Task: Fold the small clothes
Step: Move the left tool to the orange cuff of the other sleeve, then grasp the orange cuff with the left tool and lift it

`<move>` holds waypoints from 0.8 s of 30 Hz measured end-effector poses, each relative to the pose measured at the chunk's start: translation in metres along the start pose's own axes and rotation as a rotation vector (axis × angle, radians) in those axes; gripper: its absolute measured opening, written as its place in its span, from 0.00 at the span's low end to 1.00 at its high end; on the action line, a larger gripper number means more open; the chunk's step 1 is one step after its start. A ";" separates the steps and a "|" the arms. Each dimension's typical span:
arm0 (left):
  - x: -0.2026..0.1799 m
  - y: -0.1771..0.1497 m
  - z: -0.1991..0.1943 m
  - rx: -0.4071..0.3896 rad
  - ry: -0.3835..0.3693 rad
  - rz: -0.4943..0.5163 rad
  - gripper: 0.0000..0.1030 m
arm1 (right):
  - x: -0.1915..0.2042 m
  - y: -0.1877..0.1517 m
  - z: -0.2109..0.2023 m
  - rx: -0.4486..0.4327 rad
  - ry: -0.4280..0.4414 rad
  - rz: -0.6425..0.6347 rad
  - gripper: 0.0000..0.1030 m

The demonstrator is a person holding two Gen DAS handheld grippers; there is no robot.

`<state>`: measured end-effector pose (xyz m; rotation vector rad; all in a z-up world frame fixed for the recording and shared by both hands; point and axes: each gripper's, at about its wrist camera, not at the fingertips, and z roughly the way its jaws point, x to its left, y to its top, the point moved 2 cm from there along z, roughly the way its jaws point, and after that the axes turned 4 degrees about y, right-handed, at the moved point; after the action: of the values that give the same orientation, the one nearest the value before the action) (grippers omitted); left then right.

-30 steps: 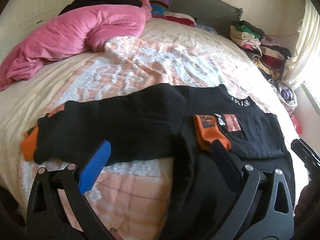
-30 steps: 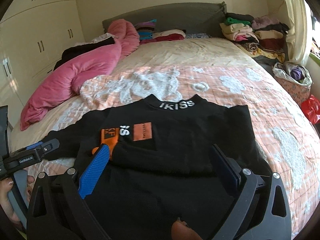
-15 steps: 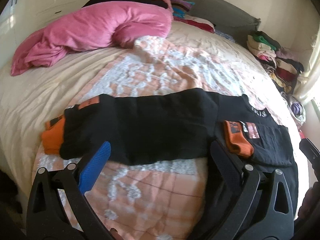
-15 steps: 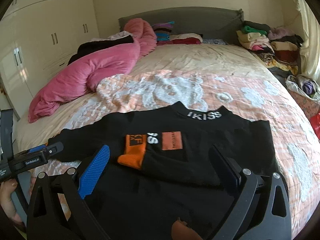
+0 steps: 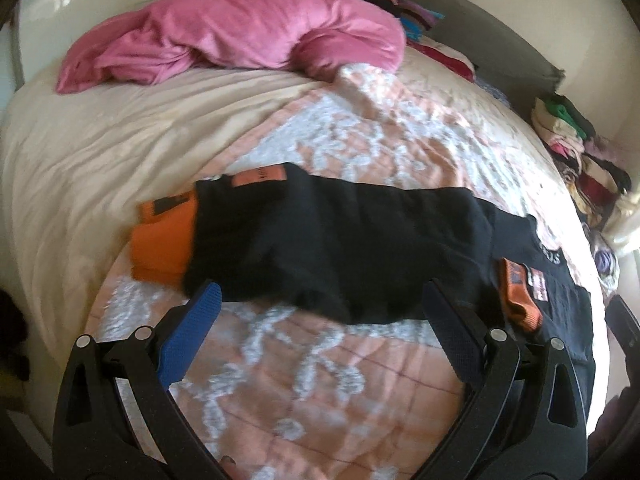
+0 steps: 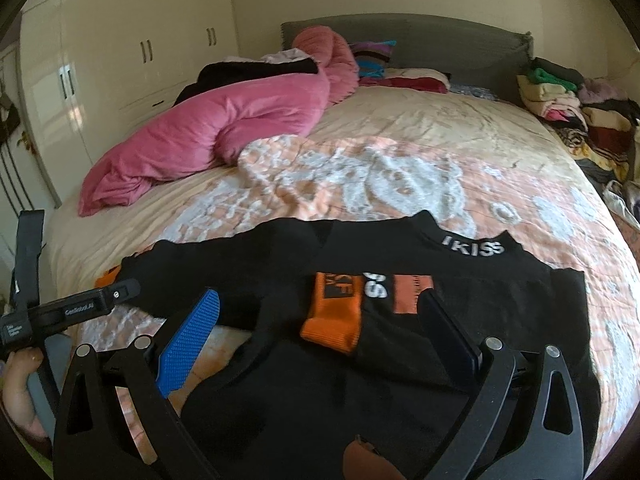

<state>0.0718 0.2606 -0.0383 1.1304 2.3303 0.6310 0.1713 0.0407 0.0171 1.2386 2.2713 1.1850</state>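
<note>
The black sweater [image 6: 460, 280] lies flat on the bed [image 6: 440, 136], because folding needs a smooth base. One sleeve [image 5: 320, 240] stretches out to the side, and the other sleeve [image 6: 332, 320] is already laid across the chest. I count two orange cuffs. The left gripper [image 5: 320, 312] is released and empty near the long sleeve, probably to take it. The right gripper [image 6: 320, 320] is also released, above the body.
</note>
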 end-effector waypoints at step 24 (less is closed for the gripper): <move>0.091 0.008 0.033 -0.068 -0.047 -0.375 0.46 | 0.016 -0.015 0.014 0.049 0.047 0.021 0.96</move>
<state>0.0458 0.3446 -0.0788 0.6442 2.3733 0.5311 0.1620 0.0563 -0.0013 1.2679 2.3407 1.1841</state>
